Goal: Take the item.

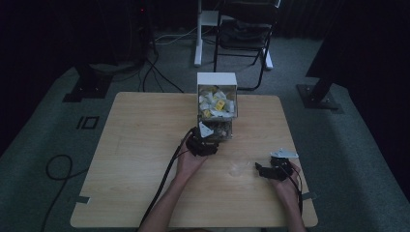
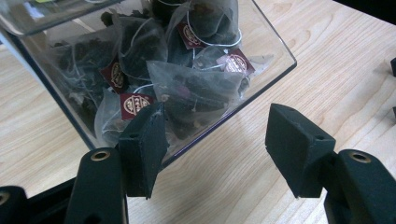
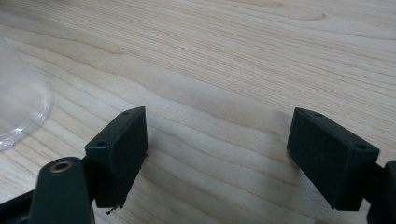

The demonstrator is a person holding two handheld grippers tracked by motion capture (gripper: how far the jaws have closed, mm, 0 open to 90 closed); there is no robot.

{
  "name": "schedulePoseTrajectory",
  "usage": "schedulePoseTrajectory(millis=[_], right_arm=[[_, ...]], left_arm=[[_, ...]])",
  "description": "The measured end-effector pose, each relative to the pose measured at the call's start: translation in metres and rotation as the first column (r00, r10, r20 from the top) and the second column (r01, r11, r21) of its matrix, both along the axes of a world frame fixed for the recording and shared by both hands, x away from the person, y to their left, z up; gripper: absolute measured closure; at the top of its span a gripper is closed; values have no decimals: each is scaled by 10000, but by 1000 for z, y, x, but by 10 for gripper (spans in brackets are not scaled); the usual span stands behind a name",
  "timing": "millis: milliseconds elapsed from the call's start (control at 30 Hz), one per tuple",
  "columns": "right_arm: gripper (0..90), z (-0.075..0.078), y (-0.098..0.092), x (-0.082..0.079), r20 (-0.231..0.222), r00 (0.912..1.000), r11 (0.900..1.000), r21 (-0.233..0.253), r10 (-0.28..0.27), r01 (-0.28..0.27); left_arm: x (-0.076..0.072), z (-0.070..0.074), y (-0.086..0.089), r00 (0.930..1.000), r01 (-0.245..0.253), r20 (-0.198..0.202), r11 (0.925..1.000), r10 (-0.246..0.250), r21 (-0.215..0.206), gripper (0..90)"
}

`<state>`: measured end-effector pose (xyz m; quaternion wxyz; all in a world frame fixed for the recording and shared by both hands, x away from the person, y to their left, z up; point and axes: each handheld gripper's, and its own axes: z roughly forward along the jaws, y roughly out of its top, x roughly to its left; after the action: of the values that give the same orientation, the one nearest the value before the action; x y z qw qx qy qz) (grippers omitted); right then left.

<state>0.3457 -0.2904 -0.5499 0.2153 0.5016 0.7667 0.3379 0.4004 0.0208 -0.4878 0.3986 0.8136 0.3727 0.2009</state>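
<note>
A two-tier clear dispenser [image 1: 217, 104] stands at the far middle of the wooden table [image 1: 135, 145]. Its lower bin [image 2: 154, 70] holds several mesh tea bags [image 2: 187, 91] with dark red tags. My left gripper [image 1: 202, 141] is right in front of that bin, open, its jaws just short of the clear front wall with nothing between them [image 2: 215, 149]. My right gripper [image 1: 265, 170] rests low over bare wood at the right, open and empty [image 3: 217, 149]. A clear plastic cup [image 1: 238, 167] lies on the table between the two hands; its rim [image 3: 21, 105] is at the left of the right gripper view.
The upper tier holds white and yellow packets [image 1: 216, 104]. Beyond the table are a folding chair [image 1: 244, 31], a white stand leg [image 1: 197, 34] and cables on the carpet [image 1: 58, 169]. Bare wood spreads over the table's left half.
</note>
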Motion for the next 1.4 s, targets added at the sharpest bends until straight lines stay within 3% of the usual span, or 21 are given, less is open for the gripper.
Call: schedulePoseTrajectory(millis=[300,867,1400], right_arm=[[199,0,0,0,6,10000,10000,-9,18,-18],[200,0,0,0,8,10000,10000,-11,19,-19],[200,0,0,0,5,10000,10000,-9,22,-22]], left_arm=[[0,0,2,9998,152,-156,9999,-152,23,396],[-22,-5,3,9993,327,-168,9990,-332,-295,419],[-22,9,1,9990,271,369,9983,-252,-525,517]])
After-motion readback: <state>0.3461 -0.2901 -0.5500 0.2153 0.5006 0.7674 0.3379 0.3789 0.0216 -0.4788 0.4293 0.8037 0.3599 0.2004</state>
